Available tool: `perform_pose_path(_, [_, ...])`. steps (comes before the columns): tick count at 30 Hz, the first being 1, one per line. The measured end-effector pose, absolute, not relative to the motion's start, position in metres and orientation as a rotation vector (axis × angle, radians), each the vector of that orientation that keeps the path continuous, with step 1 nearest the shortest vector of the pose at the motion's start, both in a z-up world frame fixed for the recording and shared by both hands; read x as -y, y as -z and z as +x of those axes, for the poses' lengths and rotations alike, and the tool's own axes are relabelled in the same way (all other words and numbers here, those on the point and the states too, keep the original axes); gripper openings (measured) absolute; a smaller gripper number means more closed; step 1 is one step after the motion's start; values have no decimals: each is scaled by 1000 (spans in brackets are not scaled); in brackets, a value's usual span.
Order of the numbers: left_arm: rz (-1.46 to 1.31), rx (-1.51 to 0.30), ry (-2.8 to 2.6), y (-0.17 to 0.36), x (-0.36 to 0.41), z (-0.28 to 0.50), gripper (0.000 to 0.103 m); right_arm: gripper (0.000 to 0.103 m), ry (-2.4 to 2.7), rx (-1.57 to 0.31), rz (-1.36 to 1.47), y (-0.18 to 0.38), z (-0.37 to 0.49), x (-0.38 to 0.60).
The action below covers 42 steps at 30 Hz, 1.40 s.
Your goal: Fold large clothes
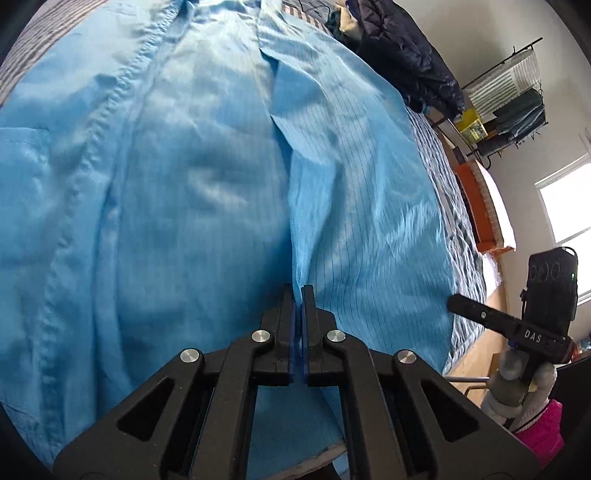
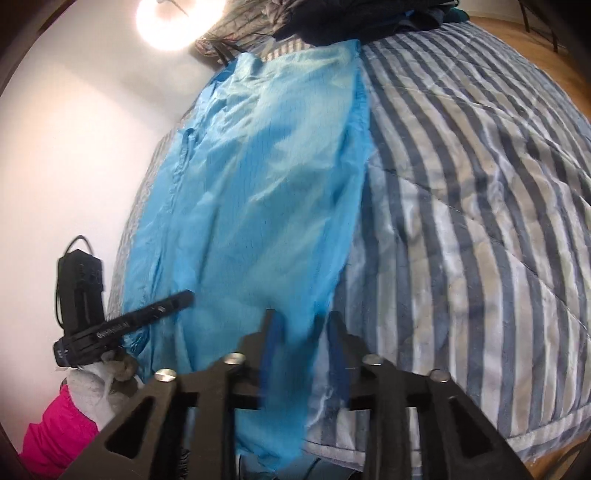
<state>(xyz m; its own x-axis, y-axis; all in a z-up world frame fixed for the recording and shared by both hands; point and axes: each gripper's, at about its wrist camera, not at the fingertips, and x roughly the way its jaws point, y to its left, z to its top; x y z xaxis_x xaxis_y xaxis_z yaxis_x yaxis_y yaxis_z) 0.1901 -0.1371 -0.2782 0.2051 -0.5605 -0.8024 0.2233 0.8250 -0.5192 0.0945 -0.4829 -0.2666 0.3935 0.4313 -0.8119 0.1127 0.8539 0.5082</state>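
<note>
Garment (image 1: 207,177) edge pinched in left gripper (image 1: 298,295) jaws

Home bedroom. Bed with striped quilted blanket (image 2: 480,221) fills most of the view; dark puffer jacket (image 1: 402,48) heaped at the blanket's far end. Beyond the bed: wire rack (image 1: 509,96) hung with towels, bright window (image 1: 565,206), wood floor (image 1: 476,358). Round ceiling lamp (image 2: 170,22) on white wall.
</note>
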Motion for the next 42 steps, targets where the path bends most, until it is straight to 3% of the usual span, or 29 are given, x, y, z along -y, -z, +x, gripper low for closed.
perform_pose_path(9, [-244,-1249,557,281,144,191,0,32,-209,-1138,591,268,83,500])
perform_pose_path(14, [-190,-1226,542,278,144,189,0,21,-91,-1132,624,273,77,522])
perform_pose_path(16, [-180,-1222,542,278,144,188,0,21,-106,-1130,644,275,75,525])
perform_pose_path(19, [-167,-1219,538,278,146,187,0,30,-162,-1143,690,281,73,523])
perform_pose_path(31, [-171,-1236,578,279,158,185,0,31,-300,-1080,873,272,53,523])
perform_pose_path(42, [-165,-1248,614,280,169,180,0,33,-321,-1073,845,264,55,523])
